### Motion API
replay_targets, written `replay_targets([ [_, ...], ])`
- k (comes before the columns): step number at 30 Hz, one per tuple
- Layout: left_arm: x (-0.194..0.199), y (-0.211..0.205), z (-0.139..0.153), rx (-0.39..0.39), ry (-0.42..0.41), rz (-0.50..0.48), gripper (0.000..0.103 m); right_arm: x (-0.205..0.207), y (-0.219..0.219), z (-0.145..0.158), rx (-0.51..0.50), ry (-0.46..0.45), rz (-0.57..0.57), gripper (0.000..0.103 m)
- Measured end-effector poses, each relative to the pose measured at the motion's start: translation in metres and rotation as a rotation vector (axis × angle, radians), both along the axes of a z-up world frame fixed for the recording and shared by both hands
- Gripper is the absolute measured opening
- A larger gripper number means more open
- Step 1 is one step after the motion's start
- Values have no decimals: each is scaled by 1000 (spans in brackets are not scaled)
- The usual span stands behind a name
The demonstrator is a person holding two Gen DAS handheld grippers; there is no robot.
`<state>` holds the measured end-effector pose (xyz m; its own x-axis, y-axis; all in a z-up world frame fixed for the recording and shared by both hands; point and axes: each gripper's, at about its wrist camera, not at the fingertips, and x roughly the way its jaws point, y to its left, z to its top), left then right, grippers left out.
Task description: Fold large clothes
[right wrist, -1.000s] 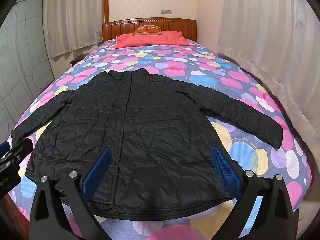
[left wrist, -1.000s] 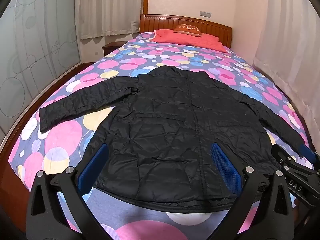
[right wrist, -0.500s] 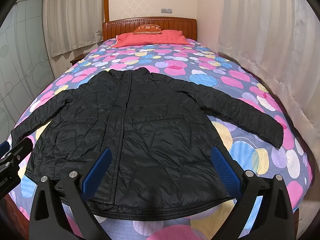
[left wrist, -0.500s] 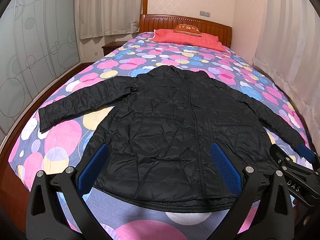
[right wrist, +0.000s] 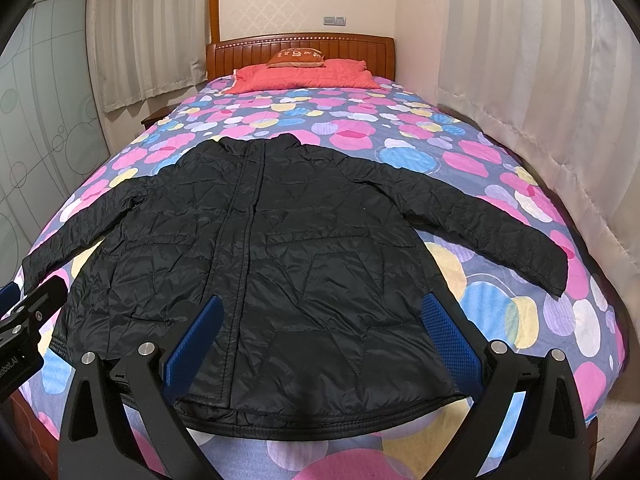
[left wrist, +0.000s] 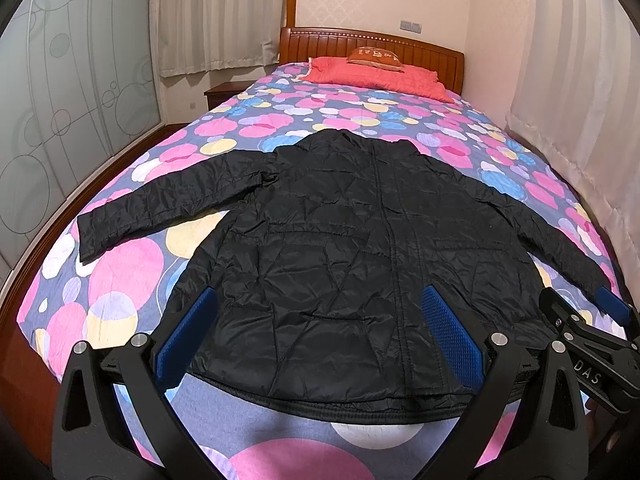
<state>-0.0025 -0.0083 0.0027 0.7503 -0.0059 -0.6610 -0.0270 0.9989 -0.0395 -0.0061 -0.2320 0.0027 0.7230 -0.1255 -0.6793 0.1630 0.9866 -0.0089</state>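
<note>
The jacket lay flat and front-up across the middle of the frame on the bed, both sleeves spread out to the sides and its collar toward the red pillow at the top. We held the left gripper over the jacket's lower hem, jaws wide apart and touching nothing. In the right wrist view the jacket filled the centre, its hem near the lower edge of the frame, and we held the right gripper above the hem with jaws also wide apart and empty. The right gripper showed at the lower right of the left wrist view, beside the sleeve cuff. Curtains hung at the right of the frame.
</note>
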Motion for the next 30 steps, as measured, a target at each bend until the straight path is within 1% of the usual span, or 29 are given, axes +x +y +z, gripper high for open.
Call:
replay_targets([
  [30, 0, 0, 0, -1, 3, -1, 101, 0, 1, -3, 1, 4, 0, 98],
])
